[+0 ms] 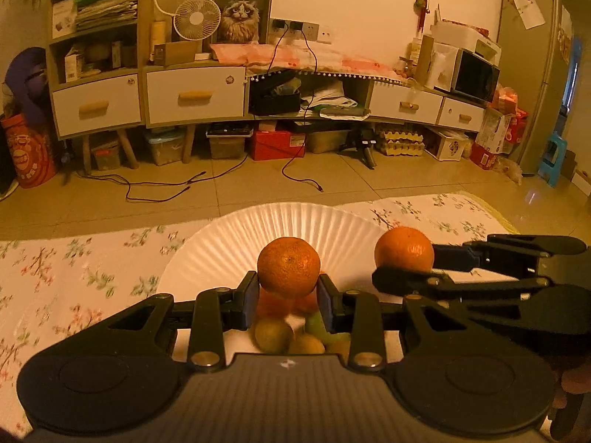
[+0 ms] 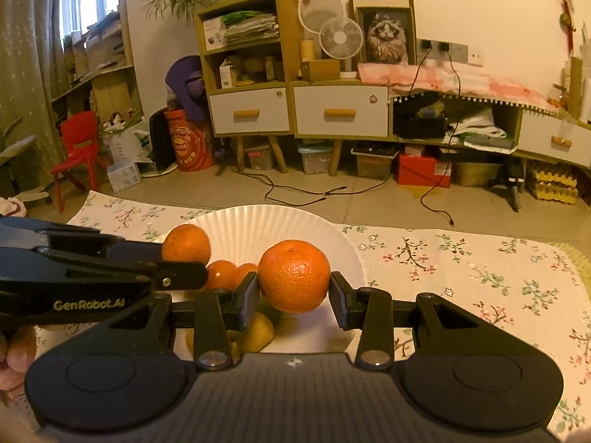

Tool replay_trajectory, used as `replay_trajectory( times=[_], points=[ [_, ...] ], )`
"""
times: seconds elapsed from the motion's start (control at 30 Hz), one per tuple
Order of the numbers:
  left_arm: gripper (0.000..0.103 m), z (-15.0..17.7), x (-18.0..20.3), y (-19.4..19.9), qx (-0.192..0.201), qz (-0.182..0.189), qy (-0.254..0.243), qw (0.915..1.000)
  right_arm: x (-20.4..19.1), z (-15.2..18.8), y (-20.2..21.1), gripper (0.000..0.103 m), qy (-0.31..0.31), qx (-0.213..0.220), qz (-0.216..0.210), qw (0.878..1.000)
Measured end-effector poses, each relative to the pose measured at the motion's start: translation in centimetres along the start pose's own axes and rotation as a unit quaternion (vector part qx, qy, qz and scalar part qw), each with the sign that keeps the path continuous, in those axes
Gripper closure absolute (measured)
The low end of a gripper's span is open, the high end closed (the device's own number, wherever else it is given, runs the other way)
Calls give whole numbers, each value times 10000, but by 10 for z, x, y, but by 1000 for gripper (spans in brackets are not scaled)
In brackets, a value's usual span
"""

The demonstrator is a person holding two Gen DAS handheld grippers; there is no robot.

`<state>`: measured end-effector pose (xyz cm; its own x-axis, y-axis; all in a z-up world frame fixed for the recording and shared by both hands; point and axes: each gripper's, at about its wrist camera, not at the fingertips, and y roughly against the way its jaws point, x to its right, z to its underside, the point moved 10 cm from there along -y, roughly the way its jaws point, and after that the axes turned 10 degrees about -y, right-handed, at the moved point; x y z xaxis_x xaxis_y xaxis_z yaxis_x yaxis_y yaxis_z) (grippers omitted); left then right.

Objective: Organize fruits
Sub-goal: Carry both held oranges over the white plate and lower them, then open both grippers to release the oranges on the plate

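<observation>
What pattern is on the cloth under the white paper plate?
A floral print, small pink blossoms and green sprigs on the white cloth; clearest in the right wrist view.

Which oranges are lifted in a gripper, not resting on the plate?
Two: one orange in the left gripper, another orange in the right gripper. The remaining oranges lie on the plate.

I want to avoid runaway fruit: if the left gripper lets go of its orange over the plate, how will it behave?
The orange in the left gripper looks round, so it would likely roll. The paper plate has a raised fluted rim that may stop it. Fruits below could deflect it.
</observation>
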<state>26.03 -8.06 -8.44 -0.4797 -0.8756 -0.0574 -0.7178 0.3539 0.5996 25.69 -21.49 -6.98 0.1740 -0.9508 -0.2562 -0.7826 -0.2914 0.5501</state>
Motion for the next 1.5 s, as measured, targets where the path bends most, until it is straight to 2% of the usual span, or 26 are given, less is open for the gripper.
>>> replay_trajectory(
  times=[0.43, 0.57, 0.87, 1.1, 1.37, 1.5],
  points=[
    [61, -11, -5, -26, -78, 317, -130, 9994, -5, -4, -20, 66, 448, -218, -198, 9986],
    [60, -15, -8, -31, -115, 311, -268, 9991, -7, -3, -24, 66, 609, -262, -171, 9977],
    [60, -14, -6, -44, -328, 307, -540, 9975, -1, -13, -30, 66, 549, -215, -124, 9982],
    [60, -9, -14, -43, -392, 557, -395, 9969, -6, -10, -34, 65, 862, -326, -199, 9955],
    [59, -12, -10, -43, -371, 509, -548, 9965, -8, -11, -35, 65, 1066, -423, -205, 9932],
    [54, -14, -12, -40, -295, 470, -509, 9972, -9, -11, -33, 61, 1077, -388, -195, 9932]
  ],
)
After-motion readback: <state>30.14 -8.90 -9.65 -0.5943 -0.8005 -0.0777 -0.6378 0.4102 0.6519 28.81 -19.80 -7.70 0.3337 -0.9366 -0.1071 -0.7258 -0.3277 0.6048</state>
